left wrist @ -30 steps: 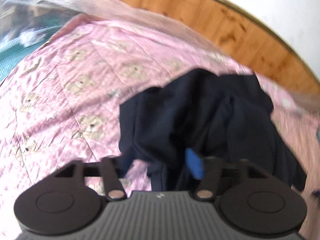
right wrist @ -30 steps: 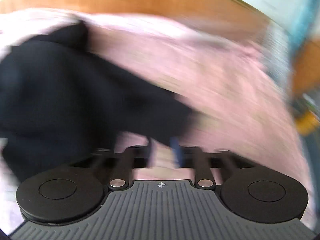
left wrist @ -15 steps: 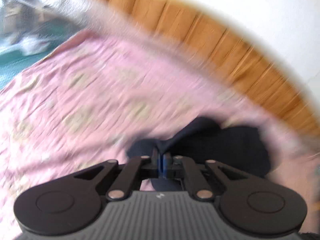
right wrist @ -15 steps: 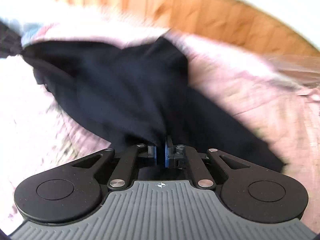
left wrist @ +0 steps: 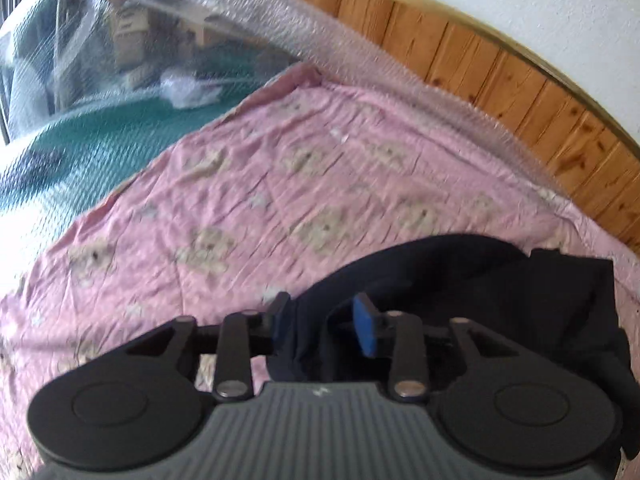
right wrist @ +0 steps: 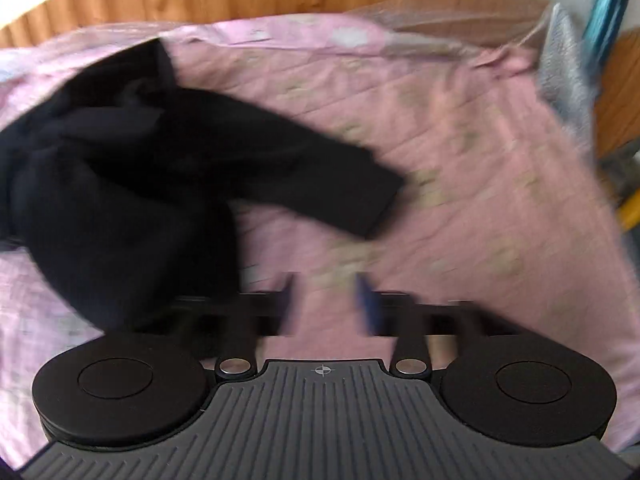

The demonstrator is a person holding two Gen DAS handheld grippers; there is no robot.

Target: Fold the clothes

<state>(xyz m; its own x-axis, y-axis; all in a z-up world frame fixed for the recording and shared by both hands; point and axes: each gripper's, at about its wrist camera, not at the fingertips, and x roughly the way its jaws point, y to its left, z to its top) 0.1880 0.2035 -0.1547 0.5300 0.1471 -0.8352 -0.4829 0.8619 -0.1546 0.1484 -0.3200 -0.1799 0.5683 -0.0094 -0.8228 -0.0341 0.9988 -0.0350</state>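
Our dark garment (right wrist: 132, 168) lies bunched on the pink bedsheet (right wrist: 460, 160), one sleeve (right wrist: 320, 184) running out to the right. It sits left of and beyond our right gripper (right wrist: 326, 300), whose jaws stand apart over bare sheet. Our left gripper (left wrist: 322, 320), also apart, straddles a fold of it, so it is nearer.

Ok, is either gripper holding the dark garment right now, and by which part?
Neither. The left gripper is open with a fold of the dark garment lying loose between its fingers; the right gripper is open over the pink sheet.
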